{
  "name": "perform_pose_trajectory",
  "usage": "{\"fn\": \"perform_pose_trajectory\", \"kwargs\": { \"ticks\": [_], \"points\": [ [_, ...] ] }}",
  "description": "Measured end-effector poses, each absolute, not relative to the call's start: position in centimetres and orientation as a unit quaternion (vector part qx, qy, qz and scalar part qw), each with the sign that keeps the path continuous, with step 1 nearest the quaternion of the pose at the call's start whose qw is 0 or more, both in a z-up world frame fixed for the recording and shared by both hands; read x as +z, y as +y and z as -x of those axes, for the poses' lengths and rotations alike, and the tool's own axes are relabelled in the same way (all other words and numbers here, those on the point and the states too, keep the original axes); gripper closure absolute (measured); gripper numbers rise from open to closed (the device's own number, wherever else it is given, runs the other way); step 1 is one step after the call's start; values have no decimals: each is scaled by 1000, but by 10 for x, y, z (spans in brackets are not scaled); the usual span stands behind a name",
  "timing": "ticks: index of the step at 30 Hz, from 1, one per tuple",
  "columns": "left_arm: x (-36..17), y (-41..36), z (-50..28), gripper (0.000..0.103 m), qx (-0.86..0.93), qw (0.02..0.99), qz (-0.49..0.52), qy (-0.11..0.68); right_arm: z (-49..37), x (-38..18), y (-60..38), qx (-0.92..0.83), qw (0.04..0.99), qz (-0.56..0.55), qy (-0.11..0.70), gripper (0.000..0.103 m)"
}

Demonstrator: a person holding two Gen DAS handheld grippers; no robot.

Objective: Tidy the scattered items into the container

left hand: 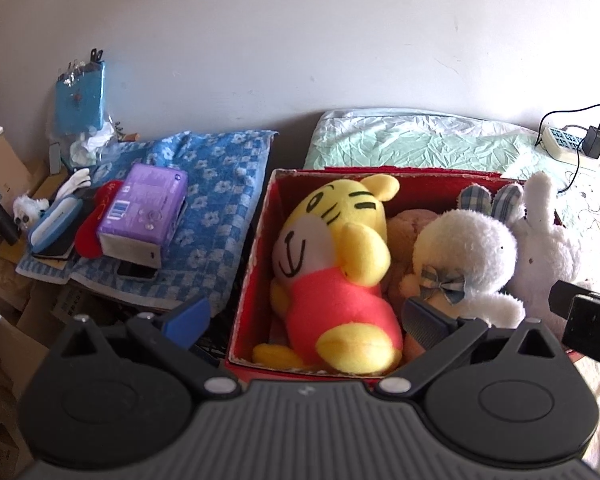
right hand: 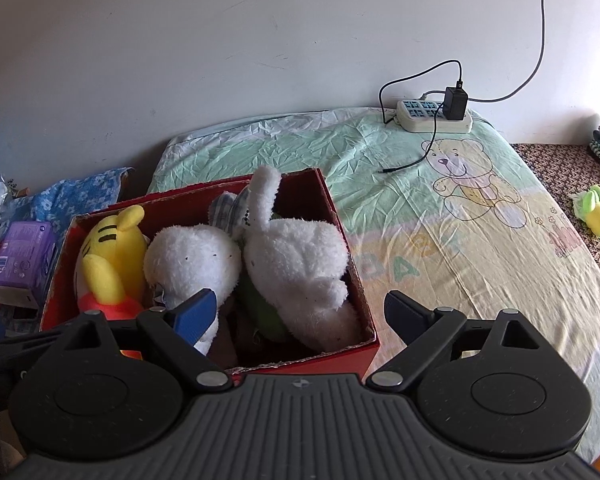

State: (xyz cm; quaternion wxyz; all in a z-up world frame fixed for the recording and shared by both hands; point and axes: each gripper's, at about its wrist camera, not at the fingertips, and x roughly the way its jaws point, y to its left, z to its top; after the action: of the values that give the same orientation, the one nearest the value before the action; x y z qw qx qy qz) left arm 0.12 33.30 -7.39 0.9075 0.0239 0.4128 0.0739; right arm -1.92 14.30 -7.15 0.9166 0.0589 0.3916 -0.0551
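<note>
Pale letters "BA" printed upside down on the bed sheet (right hand: 440, 240), a white "D" on a black device (left hand: 592, 330) at the right edge, purple box (left hand: 144, 210) print too small to read

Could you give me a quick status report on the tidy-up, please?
Both grippers, left and right, open and empty. Red box packed with plush toys. Small green plush still on the bed, far right. Nothing blocking.

Both wrist views near, sharing red box (left hand: 256, 256).
</note>
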Motion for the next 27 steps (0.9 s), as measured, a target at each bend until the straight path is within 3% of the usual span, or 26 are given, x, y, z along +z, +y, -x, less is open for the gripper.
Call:
{"fn": "perform_pose_trajectory", "kwargs": {
  "ticks": [27],
  "points": [
    [-88, 334, -21, 1, 81, 903, -24, 421, -5, -89, 141, -40, 911, -57, 407, 10]
  ]
}}
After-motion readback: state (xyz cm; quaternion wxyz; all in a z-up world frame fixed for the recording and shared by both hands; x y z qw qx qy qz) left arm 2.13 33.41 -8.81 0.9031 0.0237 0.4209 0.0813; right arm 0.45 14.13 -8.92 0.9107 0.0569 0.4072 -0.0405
